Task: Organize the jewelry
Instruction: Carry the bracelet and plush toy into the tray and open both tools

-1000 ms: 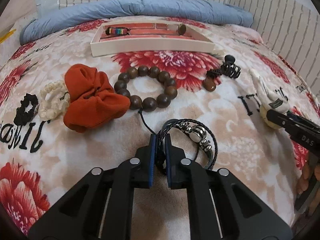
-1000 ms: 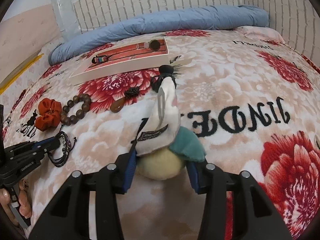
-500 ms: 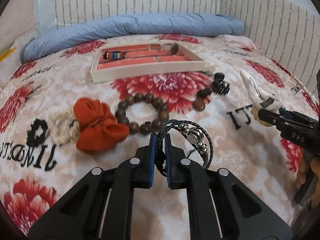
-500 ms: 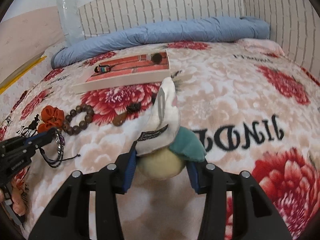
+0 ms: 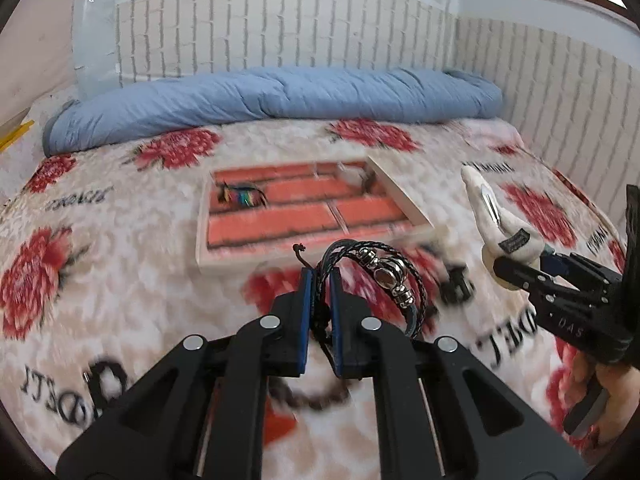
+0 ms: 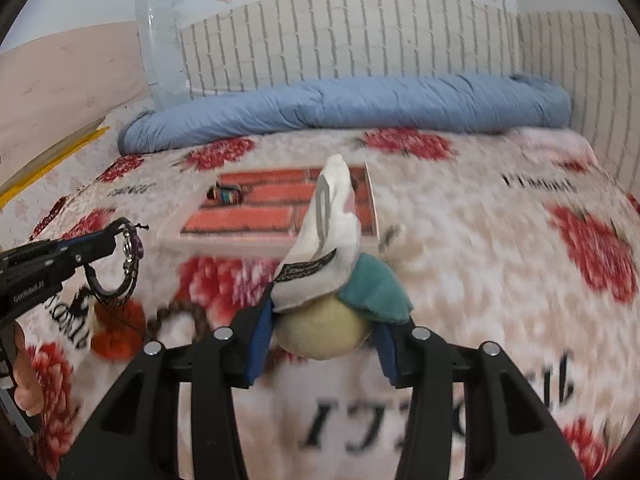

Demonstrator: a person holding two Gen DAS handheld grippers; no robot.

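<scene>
Around the white tray (image 5: 400, 194) on the bed (image 5: 120, 280), the blanket to its left and right lies bare. Behind it a rolled blue quilt (image 5: 280, 98) runs along the brick-pattern wall (image 5: 280, 32). In front of the tray lie a wooden bead bracelet (image 6: 180, 316), an orange scrunchie (image 6: 118, 330) and a black claw clip (image 5: 456, 284). Most tray compartments are free; a rainbow bracelet (image 5: 240, 196) fills the back-left one.

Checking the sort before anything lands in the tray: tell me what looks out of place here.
The right tool is shut on a soft plush hair clip, white, cream and teal: a hair accessory, not jewelry like the black braided bracelet pinched in the left tool. The tray holds only a striped bead piece and one blurred item.
</scene>
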